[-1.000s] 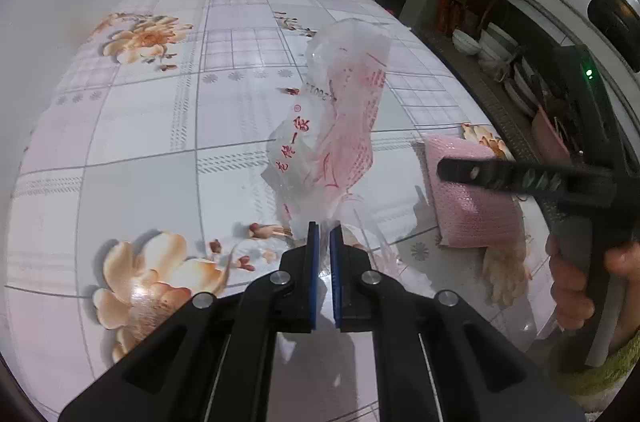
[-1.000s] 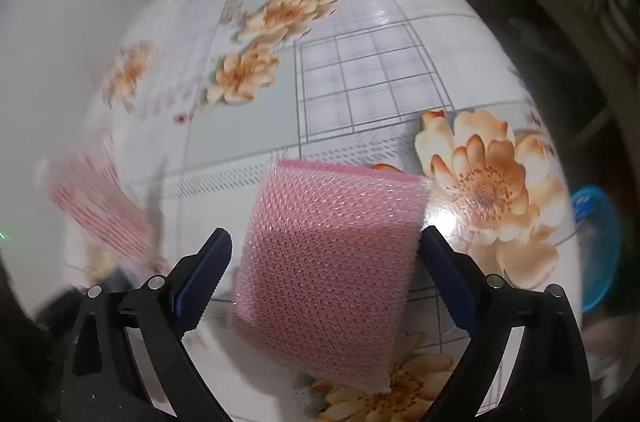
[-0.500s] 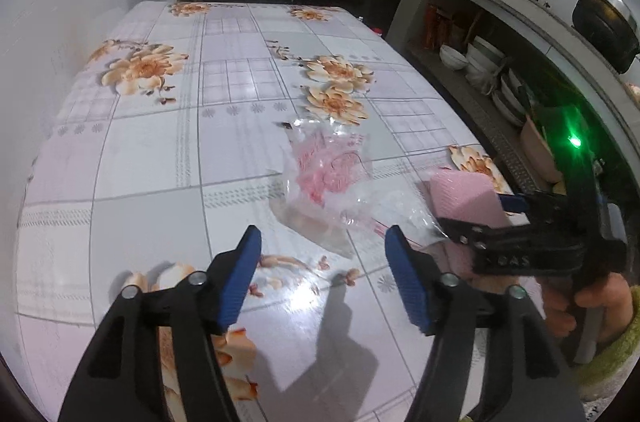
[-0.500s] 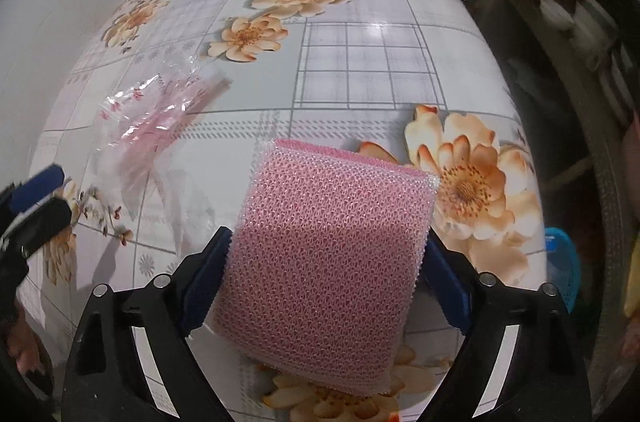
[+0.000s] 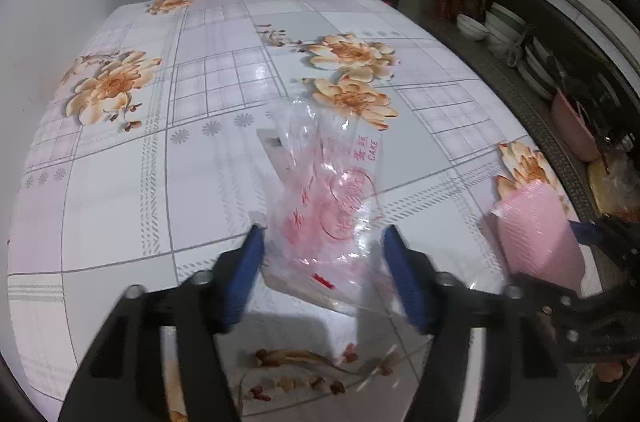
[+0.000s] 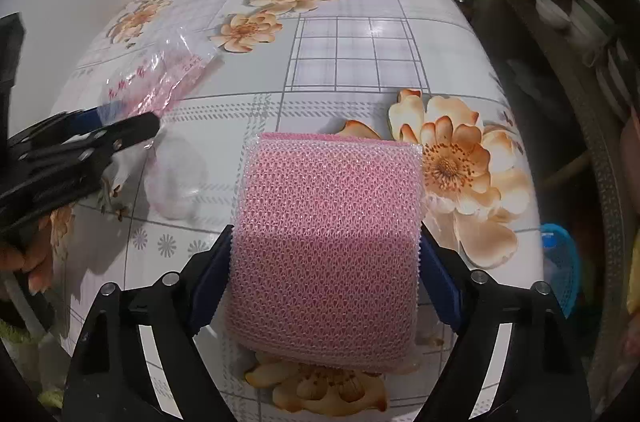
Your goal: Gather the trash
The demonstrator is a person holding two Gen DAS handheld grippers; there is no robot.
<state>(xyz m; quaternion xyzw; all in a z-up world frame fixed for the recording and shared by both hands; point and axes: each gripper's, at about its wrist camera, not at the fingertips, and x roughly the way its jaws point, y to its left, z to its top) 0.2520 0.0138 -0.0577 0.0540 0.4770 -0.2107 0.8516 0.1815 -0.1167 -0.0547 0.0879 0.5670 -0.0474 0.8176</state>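
**A:** Where do we stand on the trash?

**B:** Nothing is collected yet, as far as we can see. The clear plastic bag [image 5: 332, 198] with red print lies crumpled on the table [image 5: 120, 190], and no bin shows in either view. Our left gripper [image 5: 324, 274] straddles the bag's near end; its jaws are closing, roughly half spread, pads not yet pressing the film.

**A:** And the other side?

**B:** Our right gripper [image 6: 324, 278] has the pink mesh sponge [image 6: 332, 234] between its pads. They are wide and closing, and seem to touch its sides, though we'd judge the grip not yet firm. The sponge lies to the right of the bag, near it, with a loose flap of film reaching toward it.

**A:** Room to move?

**B:** Beyond the bag the table is bare floral oilcloth, so plenty there. Right of the sponge the table edge comes soon, then shelves of dishes [image 5: 500, 26]. The two grippers are near each other, so we'd lift carefully.
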